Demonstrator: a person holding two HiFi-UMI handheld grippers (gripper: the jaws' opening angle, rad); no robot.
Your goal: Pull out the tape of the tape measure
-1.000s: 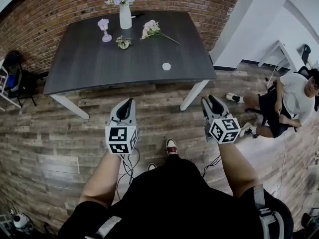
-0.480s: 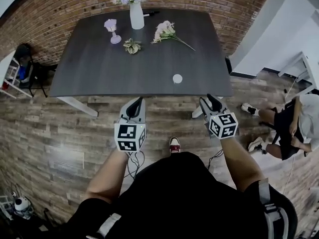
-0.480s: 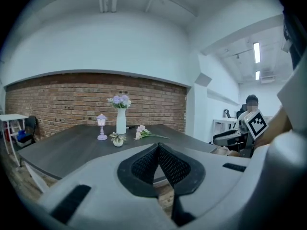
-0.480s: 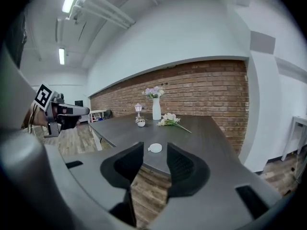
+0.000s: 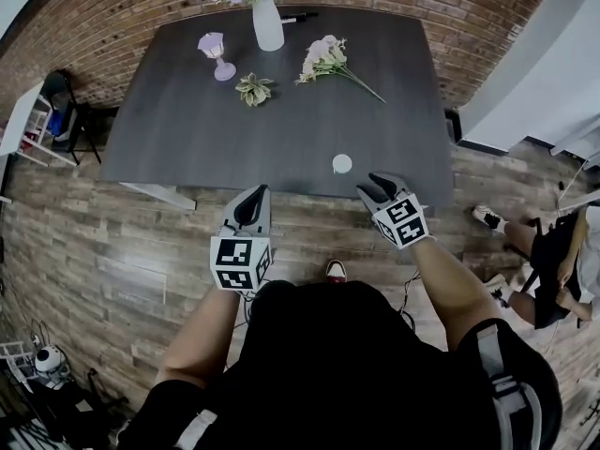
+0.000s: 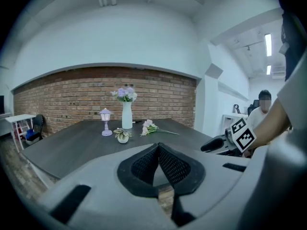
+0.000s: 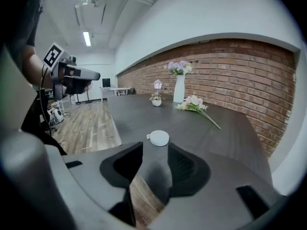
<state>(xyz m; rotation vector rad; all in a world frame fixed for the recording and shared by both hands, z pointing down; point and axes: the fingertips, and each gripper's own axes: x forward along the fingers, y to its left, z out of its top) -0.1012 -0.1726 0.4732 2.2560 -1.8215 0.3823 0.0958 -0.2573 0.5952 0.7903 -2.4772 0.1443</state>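
Right fingers [image 7: 186,166], just opening, empty, face tape measure [image 7: 159,138].

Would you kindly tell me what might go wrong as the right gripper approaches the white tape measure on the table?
The right gripper has just been opening its jaws, with nothing between them; a glancing touch could skid the round tape measure across the table. It lies near the table's front edge, so a pull on its tab might drag it off. The left gripper is shut and would need to open for the small tab.

Table [image 5: 187,129] holds tape measure [image 5: 342,163], vase [image 5: 268,31], lamp [image 5: 216,47], flowers [image 5: 323,56].
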